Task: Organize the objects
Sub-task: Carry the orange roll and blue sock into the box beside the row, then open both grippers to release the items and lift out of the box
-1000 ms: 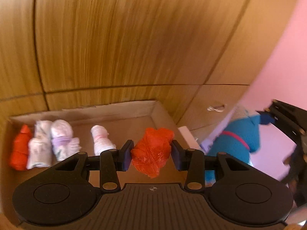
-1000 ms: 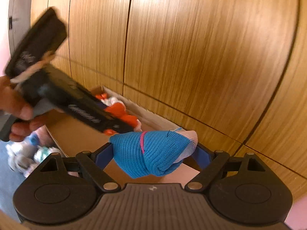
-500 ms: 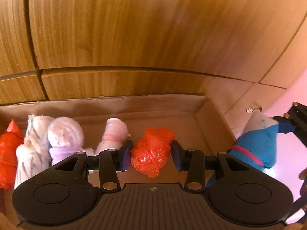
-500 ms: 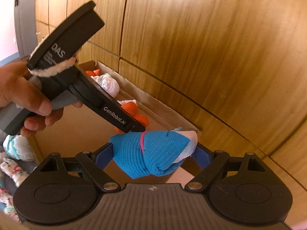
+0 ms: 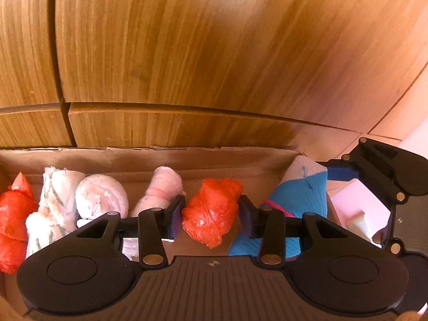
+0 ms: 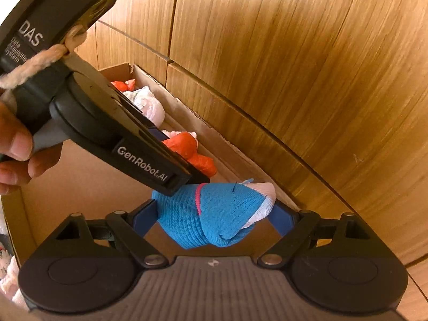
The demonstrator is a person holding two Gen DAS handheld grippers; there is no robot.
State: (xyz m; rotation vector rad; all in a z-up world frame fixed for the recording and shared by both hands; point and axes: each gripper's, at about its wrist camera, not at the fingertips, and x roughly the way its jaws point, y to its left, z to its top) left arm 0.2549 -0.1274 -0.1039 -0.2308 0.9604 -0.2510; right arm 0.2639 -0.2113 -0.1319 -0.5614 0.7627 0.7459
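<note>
Over the cardboard box (image 5: 187,157), against the wood panel wall (image 5: 214,53). Left hand-held gripper (image 5: 211,214) clenched on an orange sock bundle (image 5: 211,211), above the box floor, right of the pink roll (image 5: 163,190). Right hand-held gripper (image 6: 214,214) clamped on a blue sock bundle (image 6: 214,211), at the box's right end. Along the box's back wall: white rolls (image 5: 56,200), another orange bundle (image 5: 13,214).

Orange bundle (image 5: 212,212), blue sock roll (image 6: 214,214) with pink stripe and white toe, brown cardboard box (image 5: 160,157), wood-grain panels (image 5: 214,53).
</note>
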